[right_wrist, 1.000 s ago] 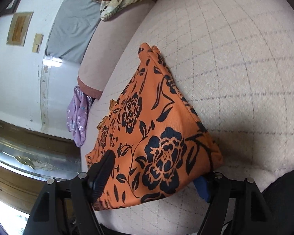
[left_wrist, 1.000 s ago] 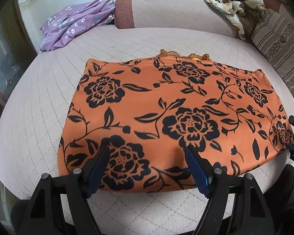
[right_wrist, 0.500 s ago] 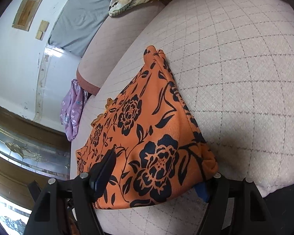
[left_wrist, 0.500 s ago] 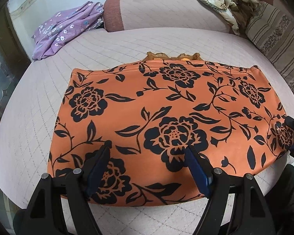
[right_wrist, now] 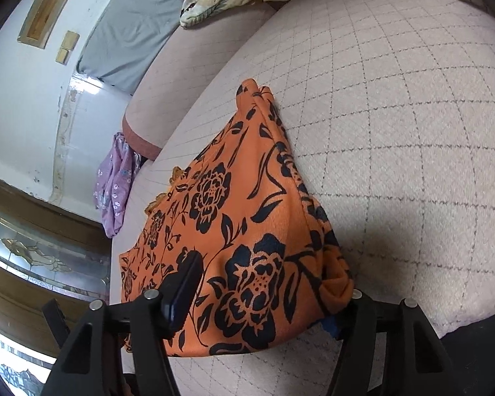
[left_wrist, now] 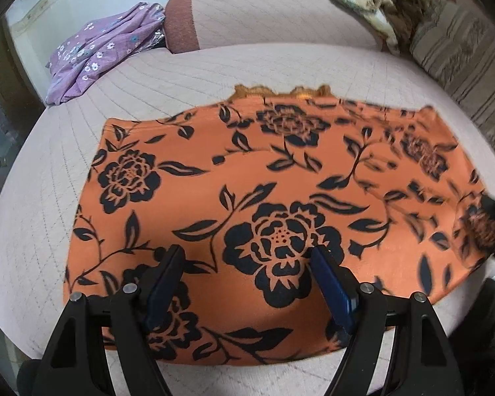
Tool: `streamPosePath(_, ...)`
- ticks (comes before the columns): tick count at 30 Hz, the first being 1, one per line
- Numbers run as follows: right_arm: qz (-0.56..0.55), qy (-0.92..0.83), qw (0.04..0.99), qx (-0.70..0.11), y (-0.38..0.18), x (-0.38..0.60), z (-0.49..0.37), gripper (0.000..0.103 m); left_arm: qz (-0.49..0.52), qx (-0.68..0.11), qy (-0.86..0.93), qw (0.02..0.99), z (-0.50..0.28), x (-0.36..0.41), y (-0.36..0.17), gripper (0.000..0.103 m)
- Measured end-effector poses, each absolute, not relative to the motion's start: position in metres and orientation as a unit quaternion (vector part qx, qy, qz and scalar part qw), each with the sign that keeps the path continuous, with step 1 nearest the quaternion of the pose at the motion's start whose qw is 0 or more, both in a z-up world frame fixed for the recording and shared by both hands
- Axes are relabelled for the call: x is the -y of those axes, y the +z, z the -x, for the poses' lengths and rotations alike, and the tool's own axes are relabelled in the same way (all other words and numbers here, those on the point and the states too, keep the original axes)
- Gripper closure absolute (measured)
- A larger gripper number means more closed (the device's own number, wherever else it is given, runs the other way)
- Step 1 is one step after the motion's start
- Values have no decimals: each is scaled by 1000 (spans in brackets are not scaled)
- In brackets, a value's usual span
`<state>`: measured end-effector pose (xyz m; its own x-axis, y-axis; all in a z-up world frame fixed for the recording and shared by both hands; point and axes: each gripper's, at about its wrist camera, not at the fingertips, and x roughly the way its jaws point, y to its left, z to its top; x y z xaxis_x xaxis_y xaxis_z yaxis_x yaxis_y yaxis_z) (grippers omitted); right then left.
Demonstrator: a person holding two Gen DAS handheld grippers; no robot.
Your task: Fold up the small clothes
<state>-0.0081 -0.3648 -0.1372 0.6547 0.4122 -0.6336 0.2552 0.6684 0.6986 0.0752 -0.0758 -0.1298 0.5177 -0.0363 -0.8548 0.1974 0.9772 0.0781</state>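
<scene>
Left wrist view: the orange garment with black floral print (left_wrist: 274,181) lies spread flat across the centre of the frame on the pale quilted cushion (left_wrist: 33,231). The left gripper (left_wrist: 247,283) stands wide open over the near hem, its fingers spanning cloth but clamping nothing. Risk: if the jaws close on only the upper layer, the layers would separate and the fold would skew. The fabric appears thin, smooth and limp; a frilled trim (left_wrist: 280,91) shows at the far edge. A purple flowered cloth (left_wrist: 102,49) lies at upper left.

Right wrist view: the right gripper (right_wrist: 264,300) is also wide, straddling the garment's bunched corner (right_wrist: 333,283) at lower centre. Whether the hidden right finger touches the cloth cannot be told. The rounded, stitched cushion could let the cloth slide.
</scene>
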Motion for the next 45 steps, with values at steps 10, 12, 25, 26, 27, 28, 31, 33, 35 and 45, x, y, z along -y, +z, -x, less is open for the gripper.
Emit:
streamPosePath(10, -384, 29, 815, -433, -138, 364, 0, 59, -64, -474, -64, 876, -76, 65, -121, 13)
streamPosePath(12, -401, 30, 809, -429, -141, 366, 0, 46, -59, -498, -62, 863, -80, 63, -137, 13)
streamPosePath(25, -332, 8, 823, -461, -136, 350, -8, 73, -41, -488, -75, 869, -73, 50, -134, 12)
streamPosePath(26, -329, 7, 823, -462, -135, 350, -8, 73, -37, -488, -75, 869, -73, 50, -131, 12)
streamPosePath(27, -326, 6, 824, -463, -135, 349, -9, 73, -34, -488, -74, 869, -72, 48, -130, 12)
streamPosePath(28, -323, 4, 825, -464, -134, 348, -9, 73, -31, -487, -71, 870, -71, 47, -128, 12)
streamPosePath(31, -319, 1, 826, -465, -135, 347, -10, 73, -22, -477, -65, 876, -69, 42, -123, 12)
streamPosePath(33, -314, 2, 827, -467, -135, 346, -11, 73, -36, -477, -58, 876, -70, 44, -129, 11)
streamPosePath(35, -310, 3, 826, -470, -134, 346, -13, 74, -61, -475, -56, 876, -71, 49, -141, 6)
streamPosePath(45, -232, 107, 885, -388, -14, 255, -47, 91, 64, -394, -8, 917, -49, -58, -74, 8)
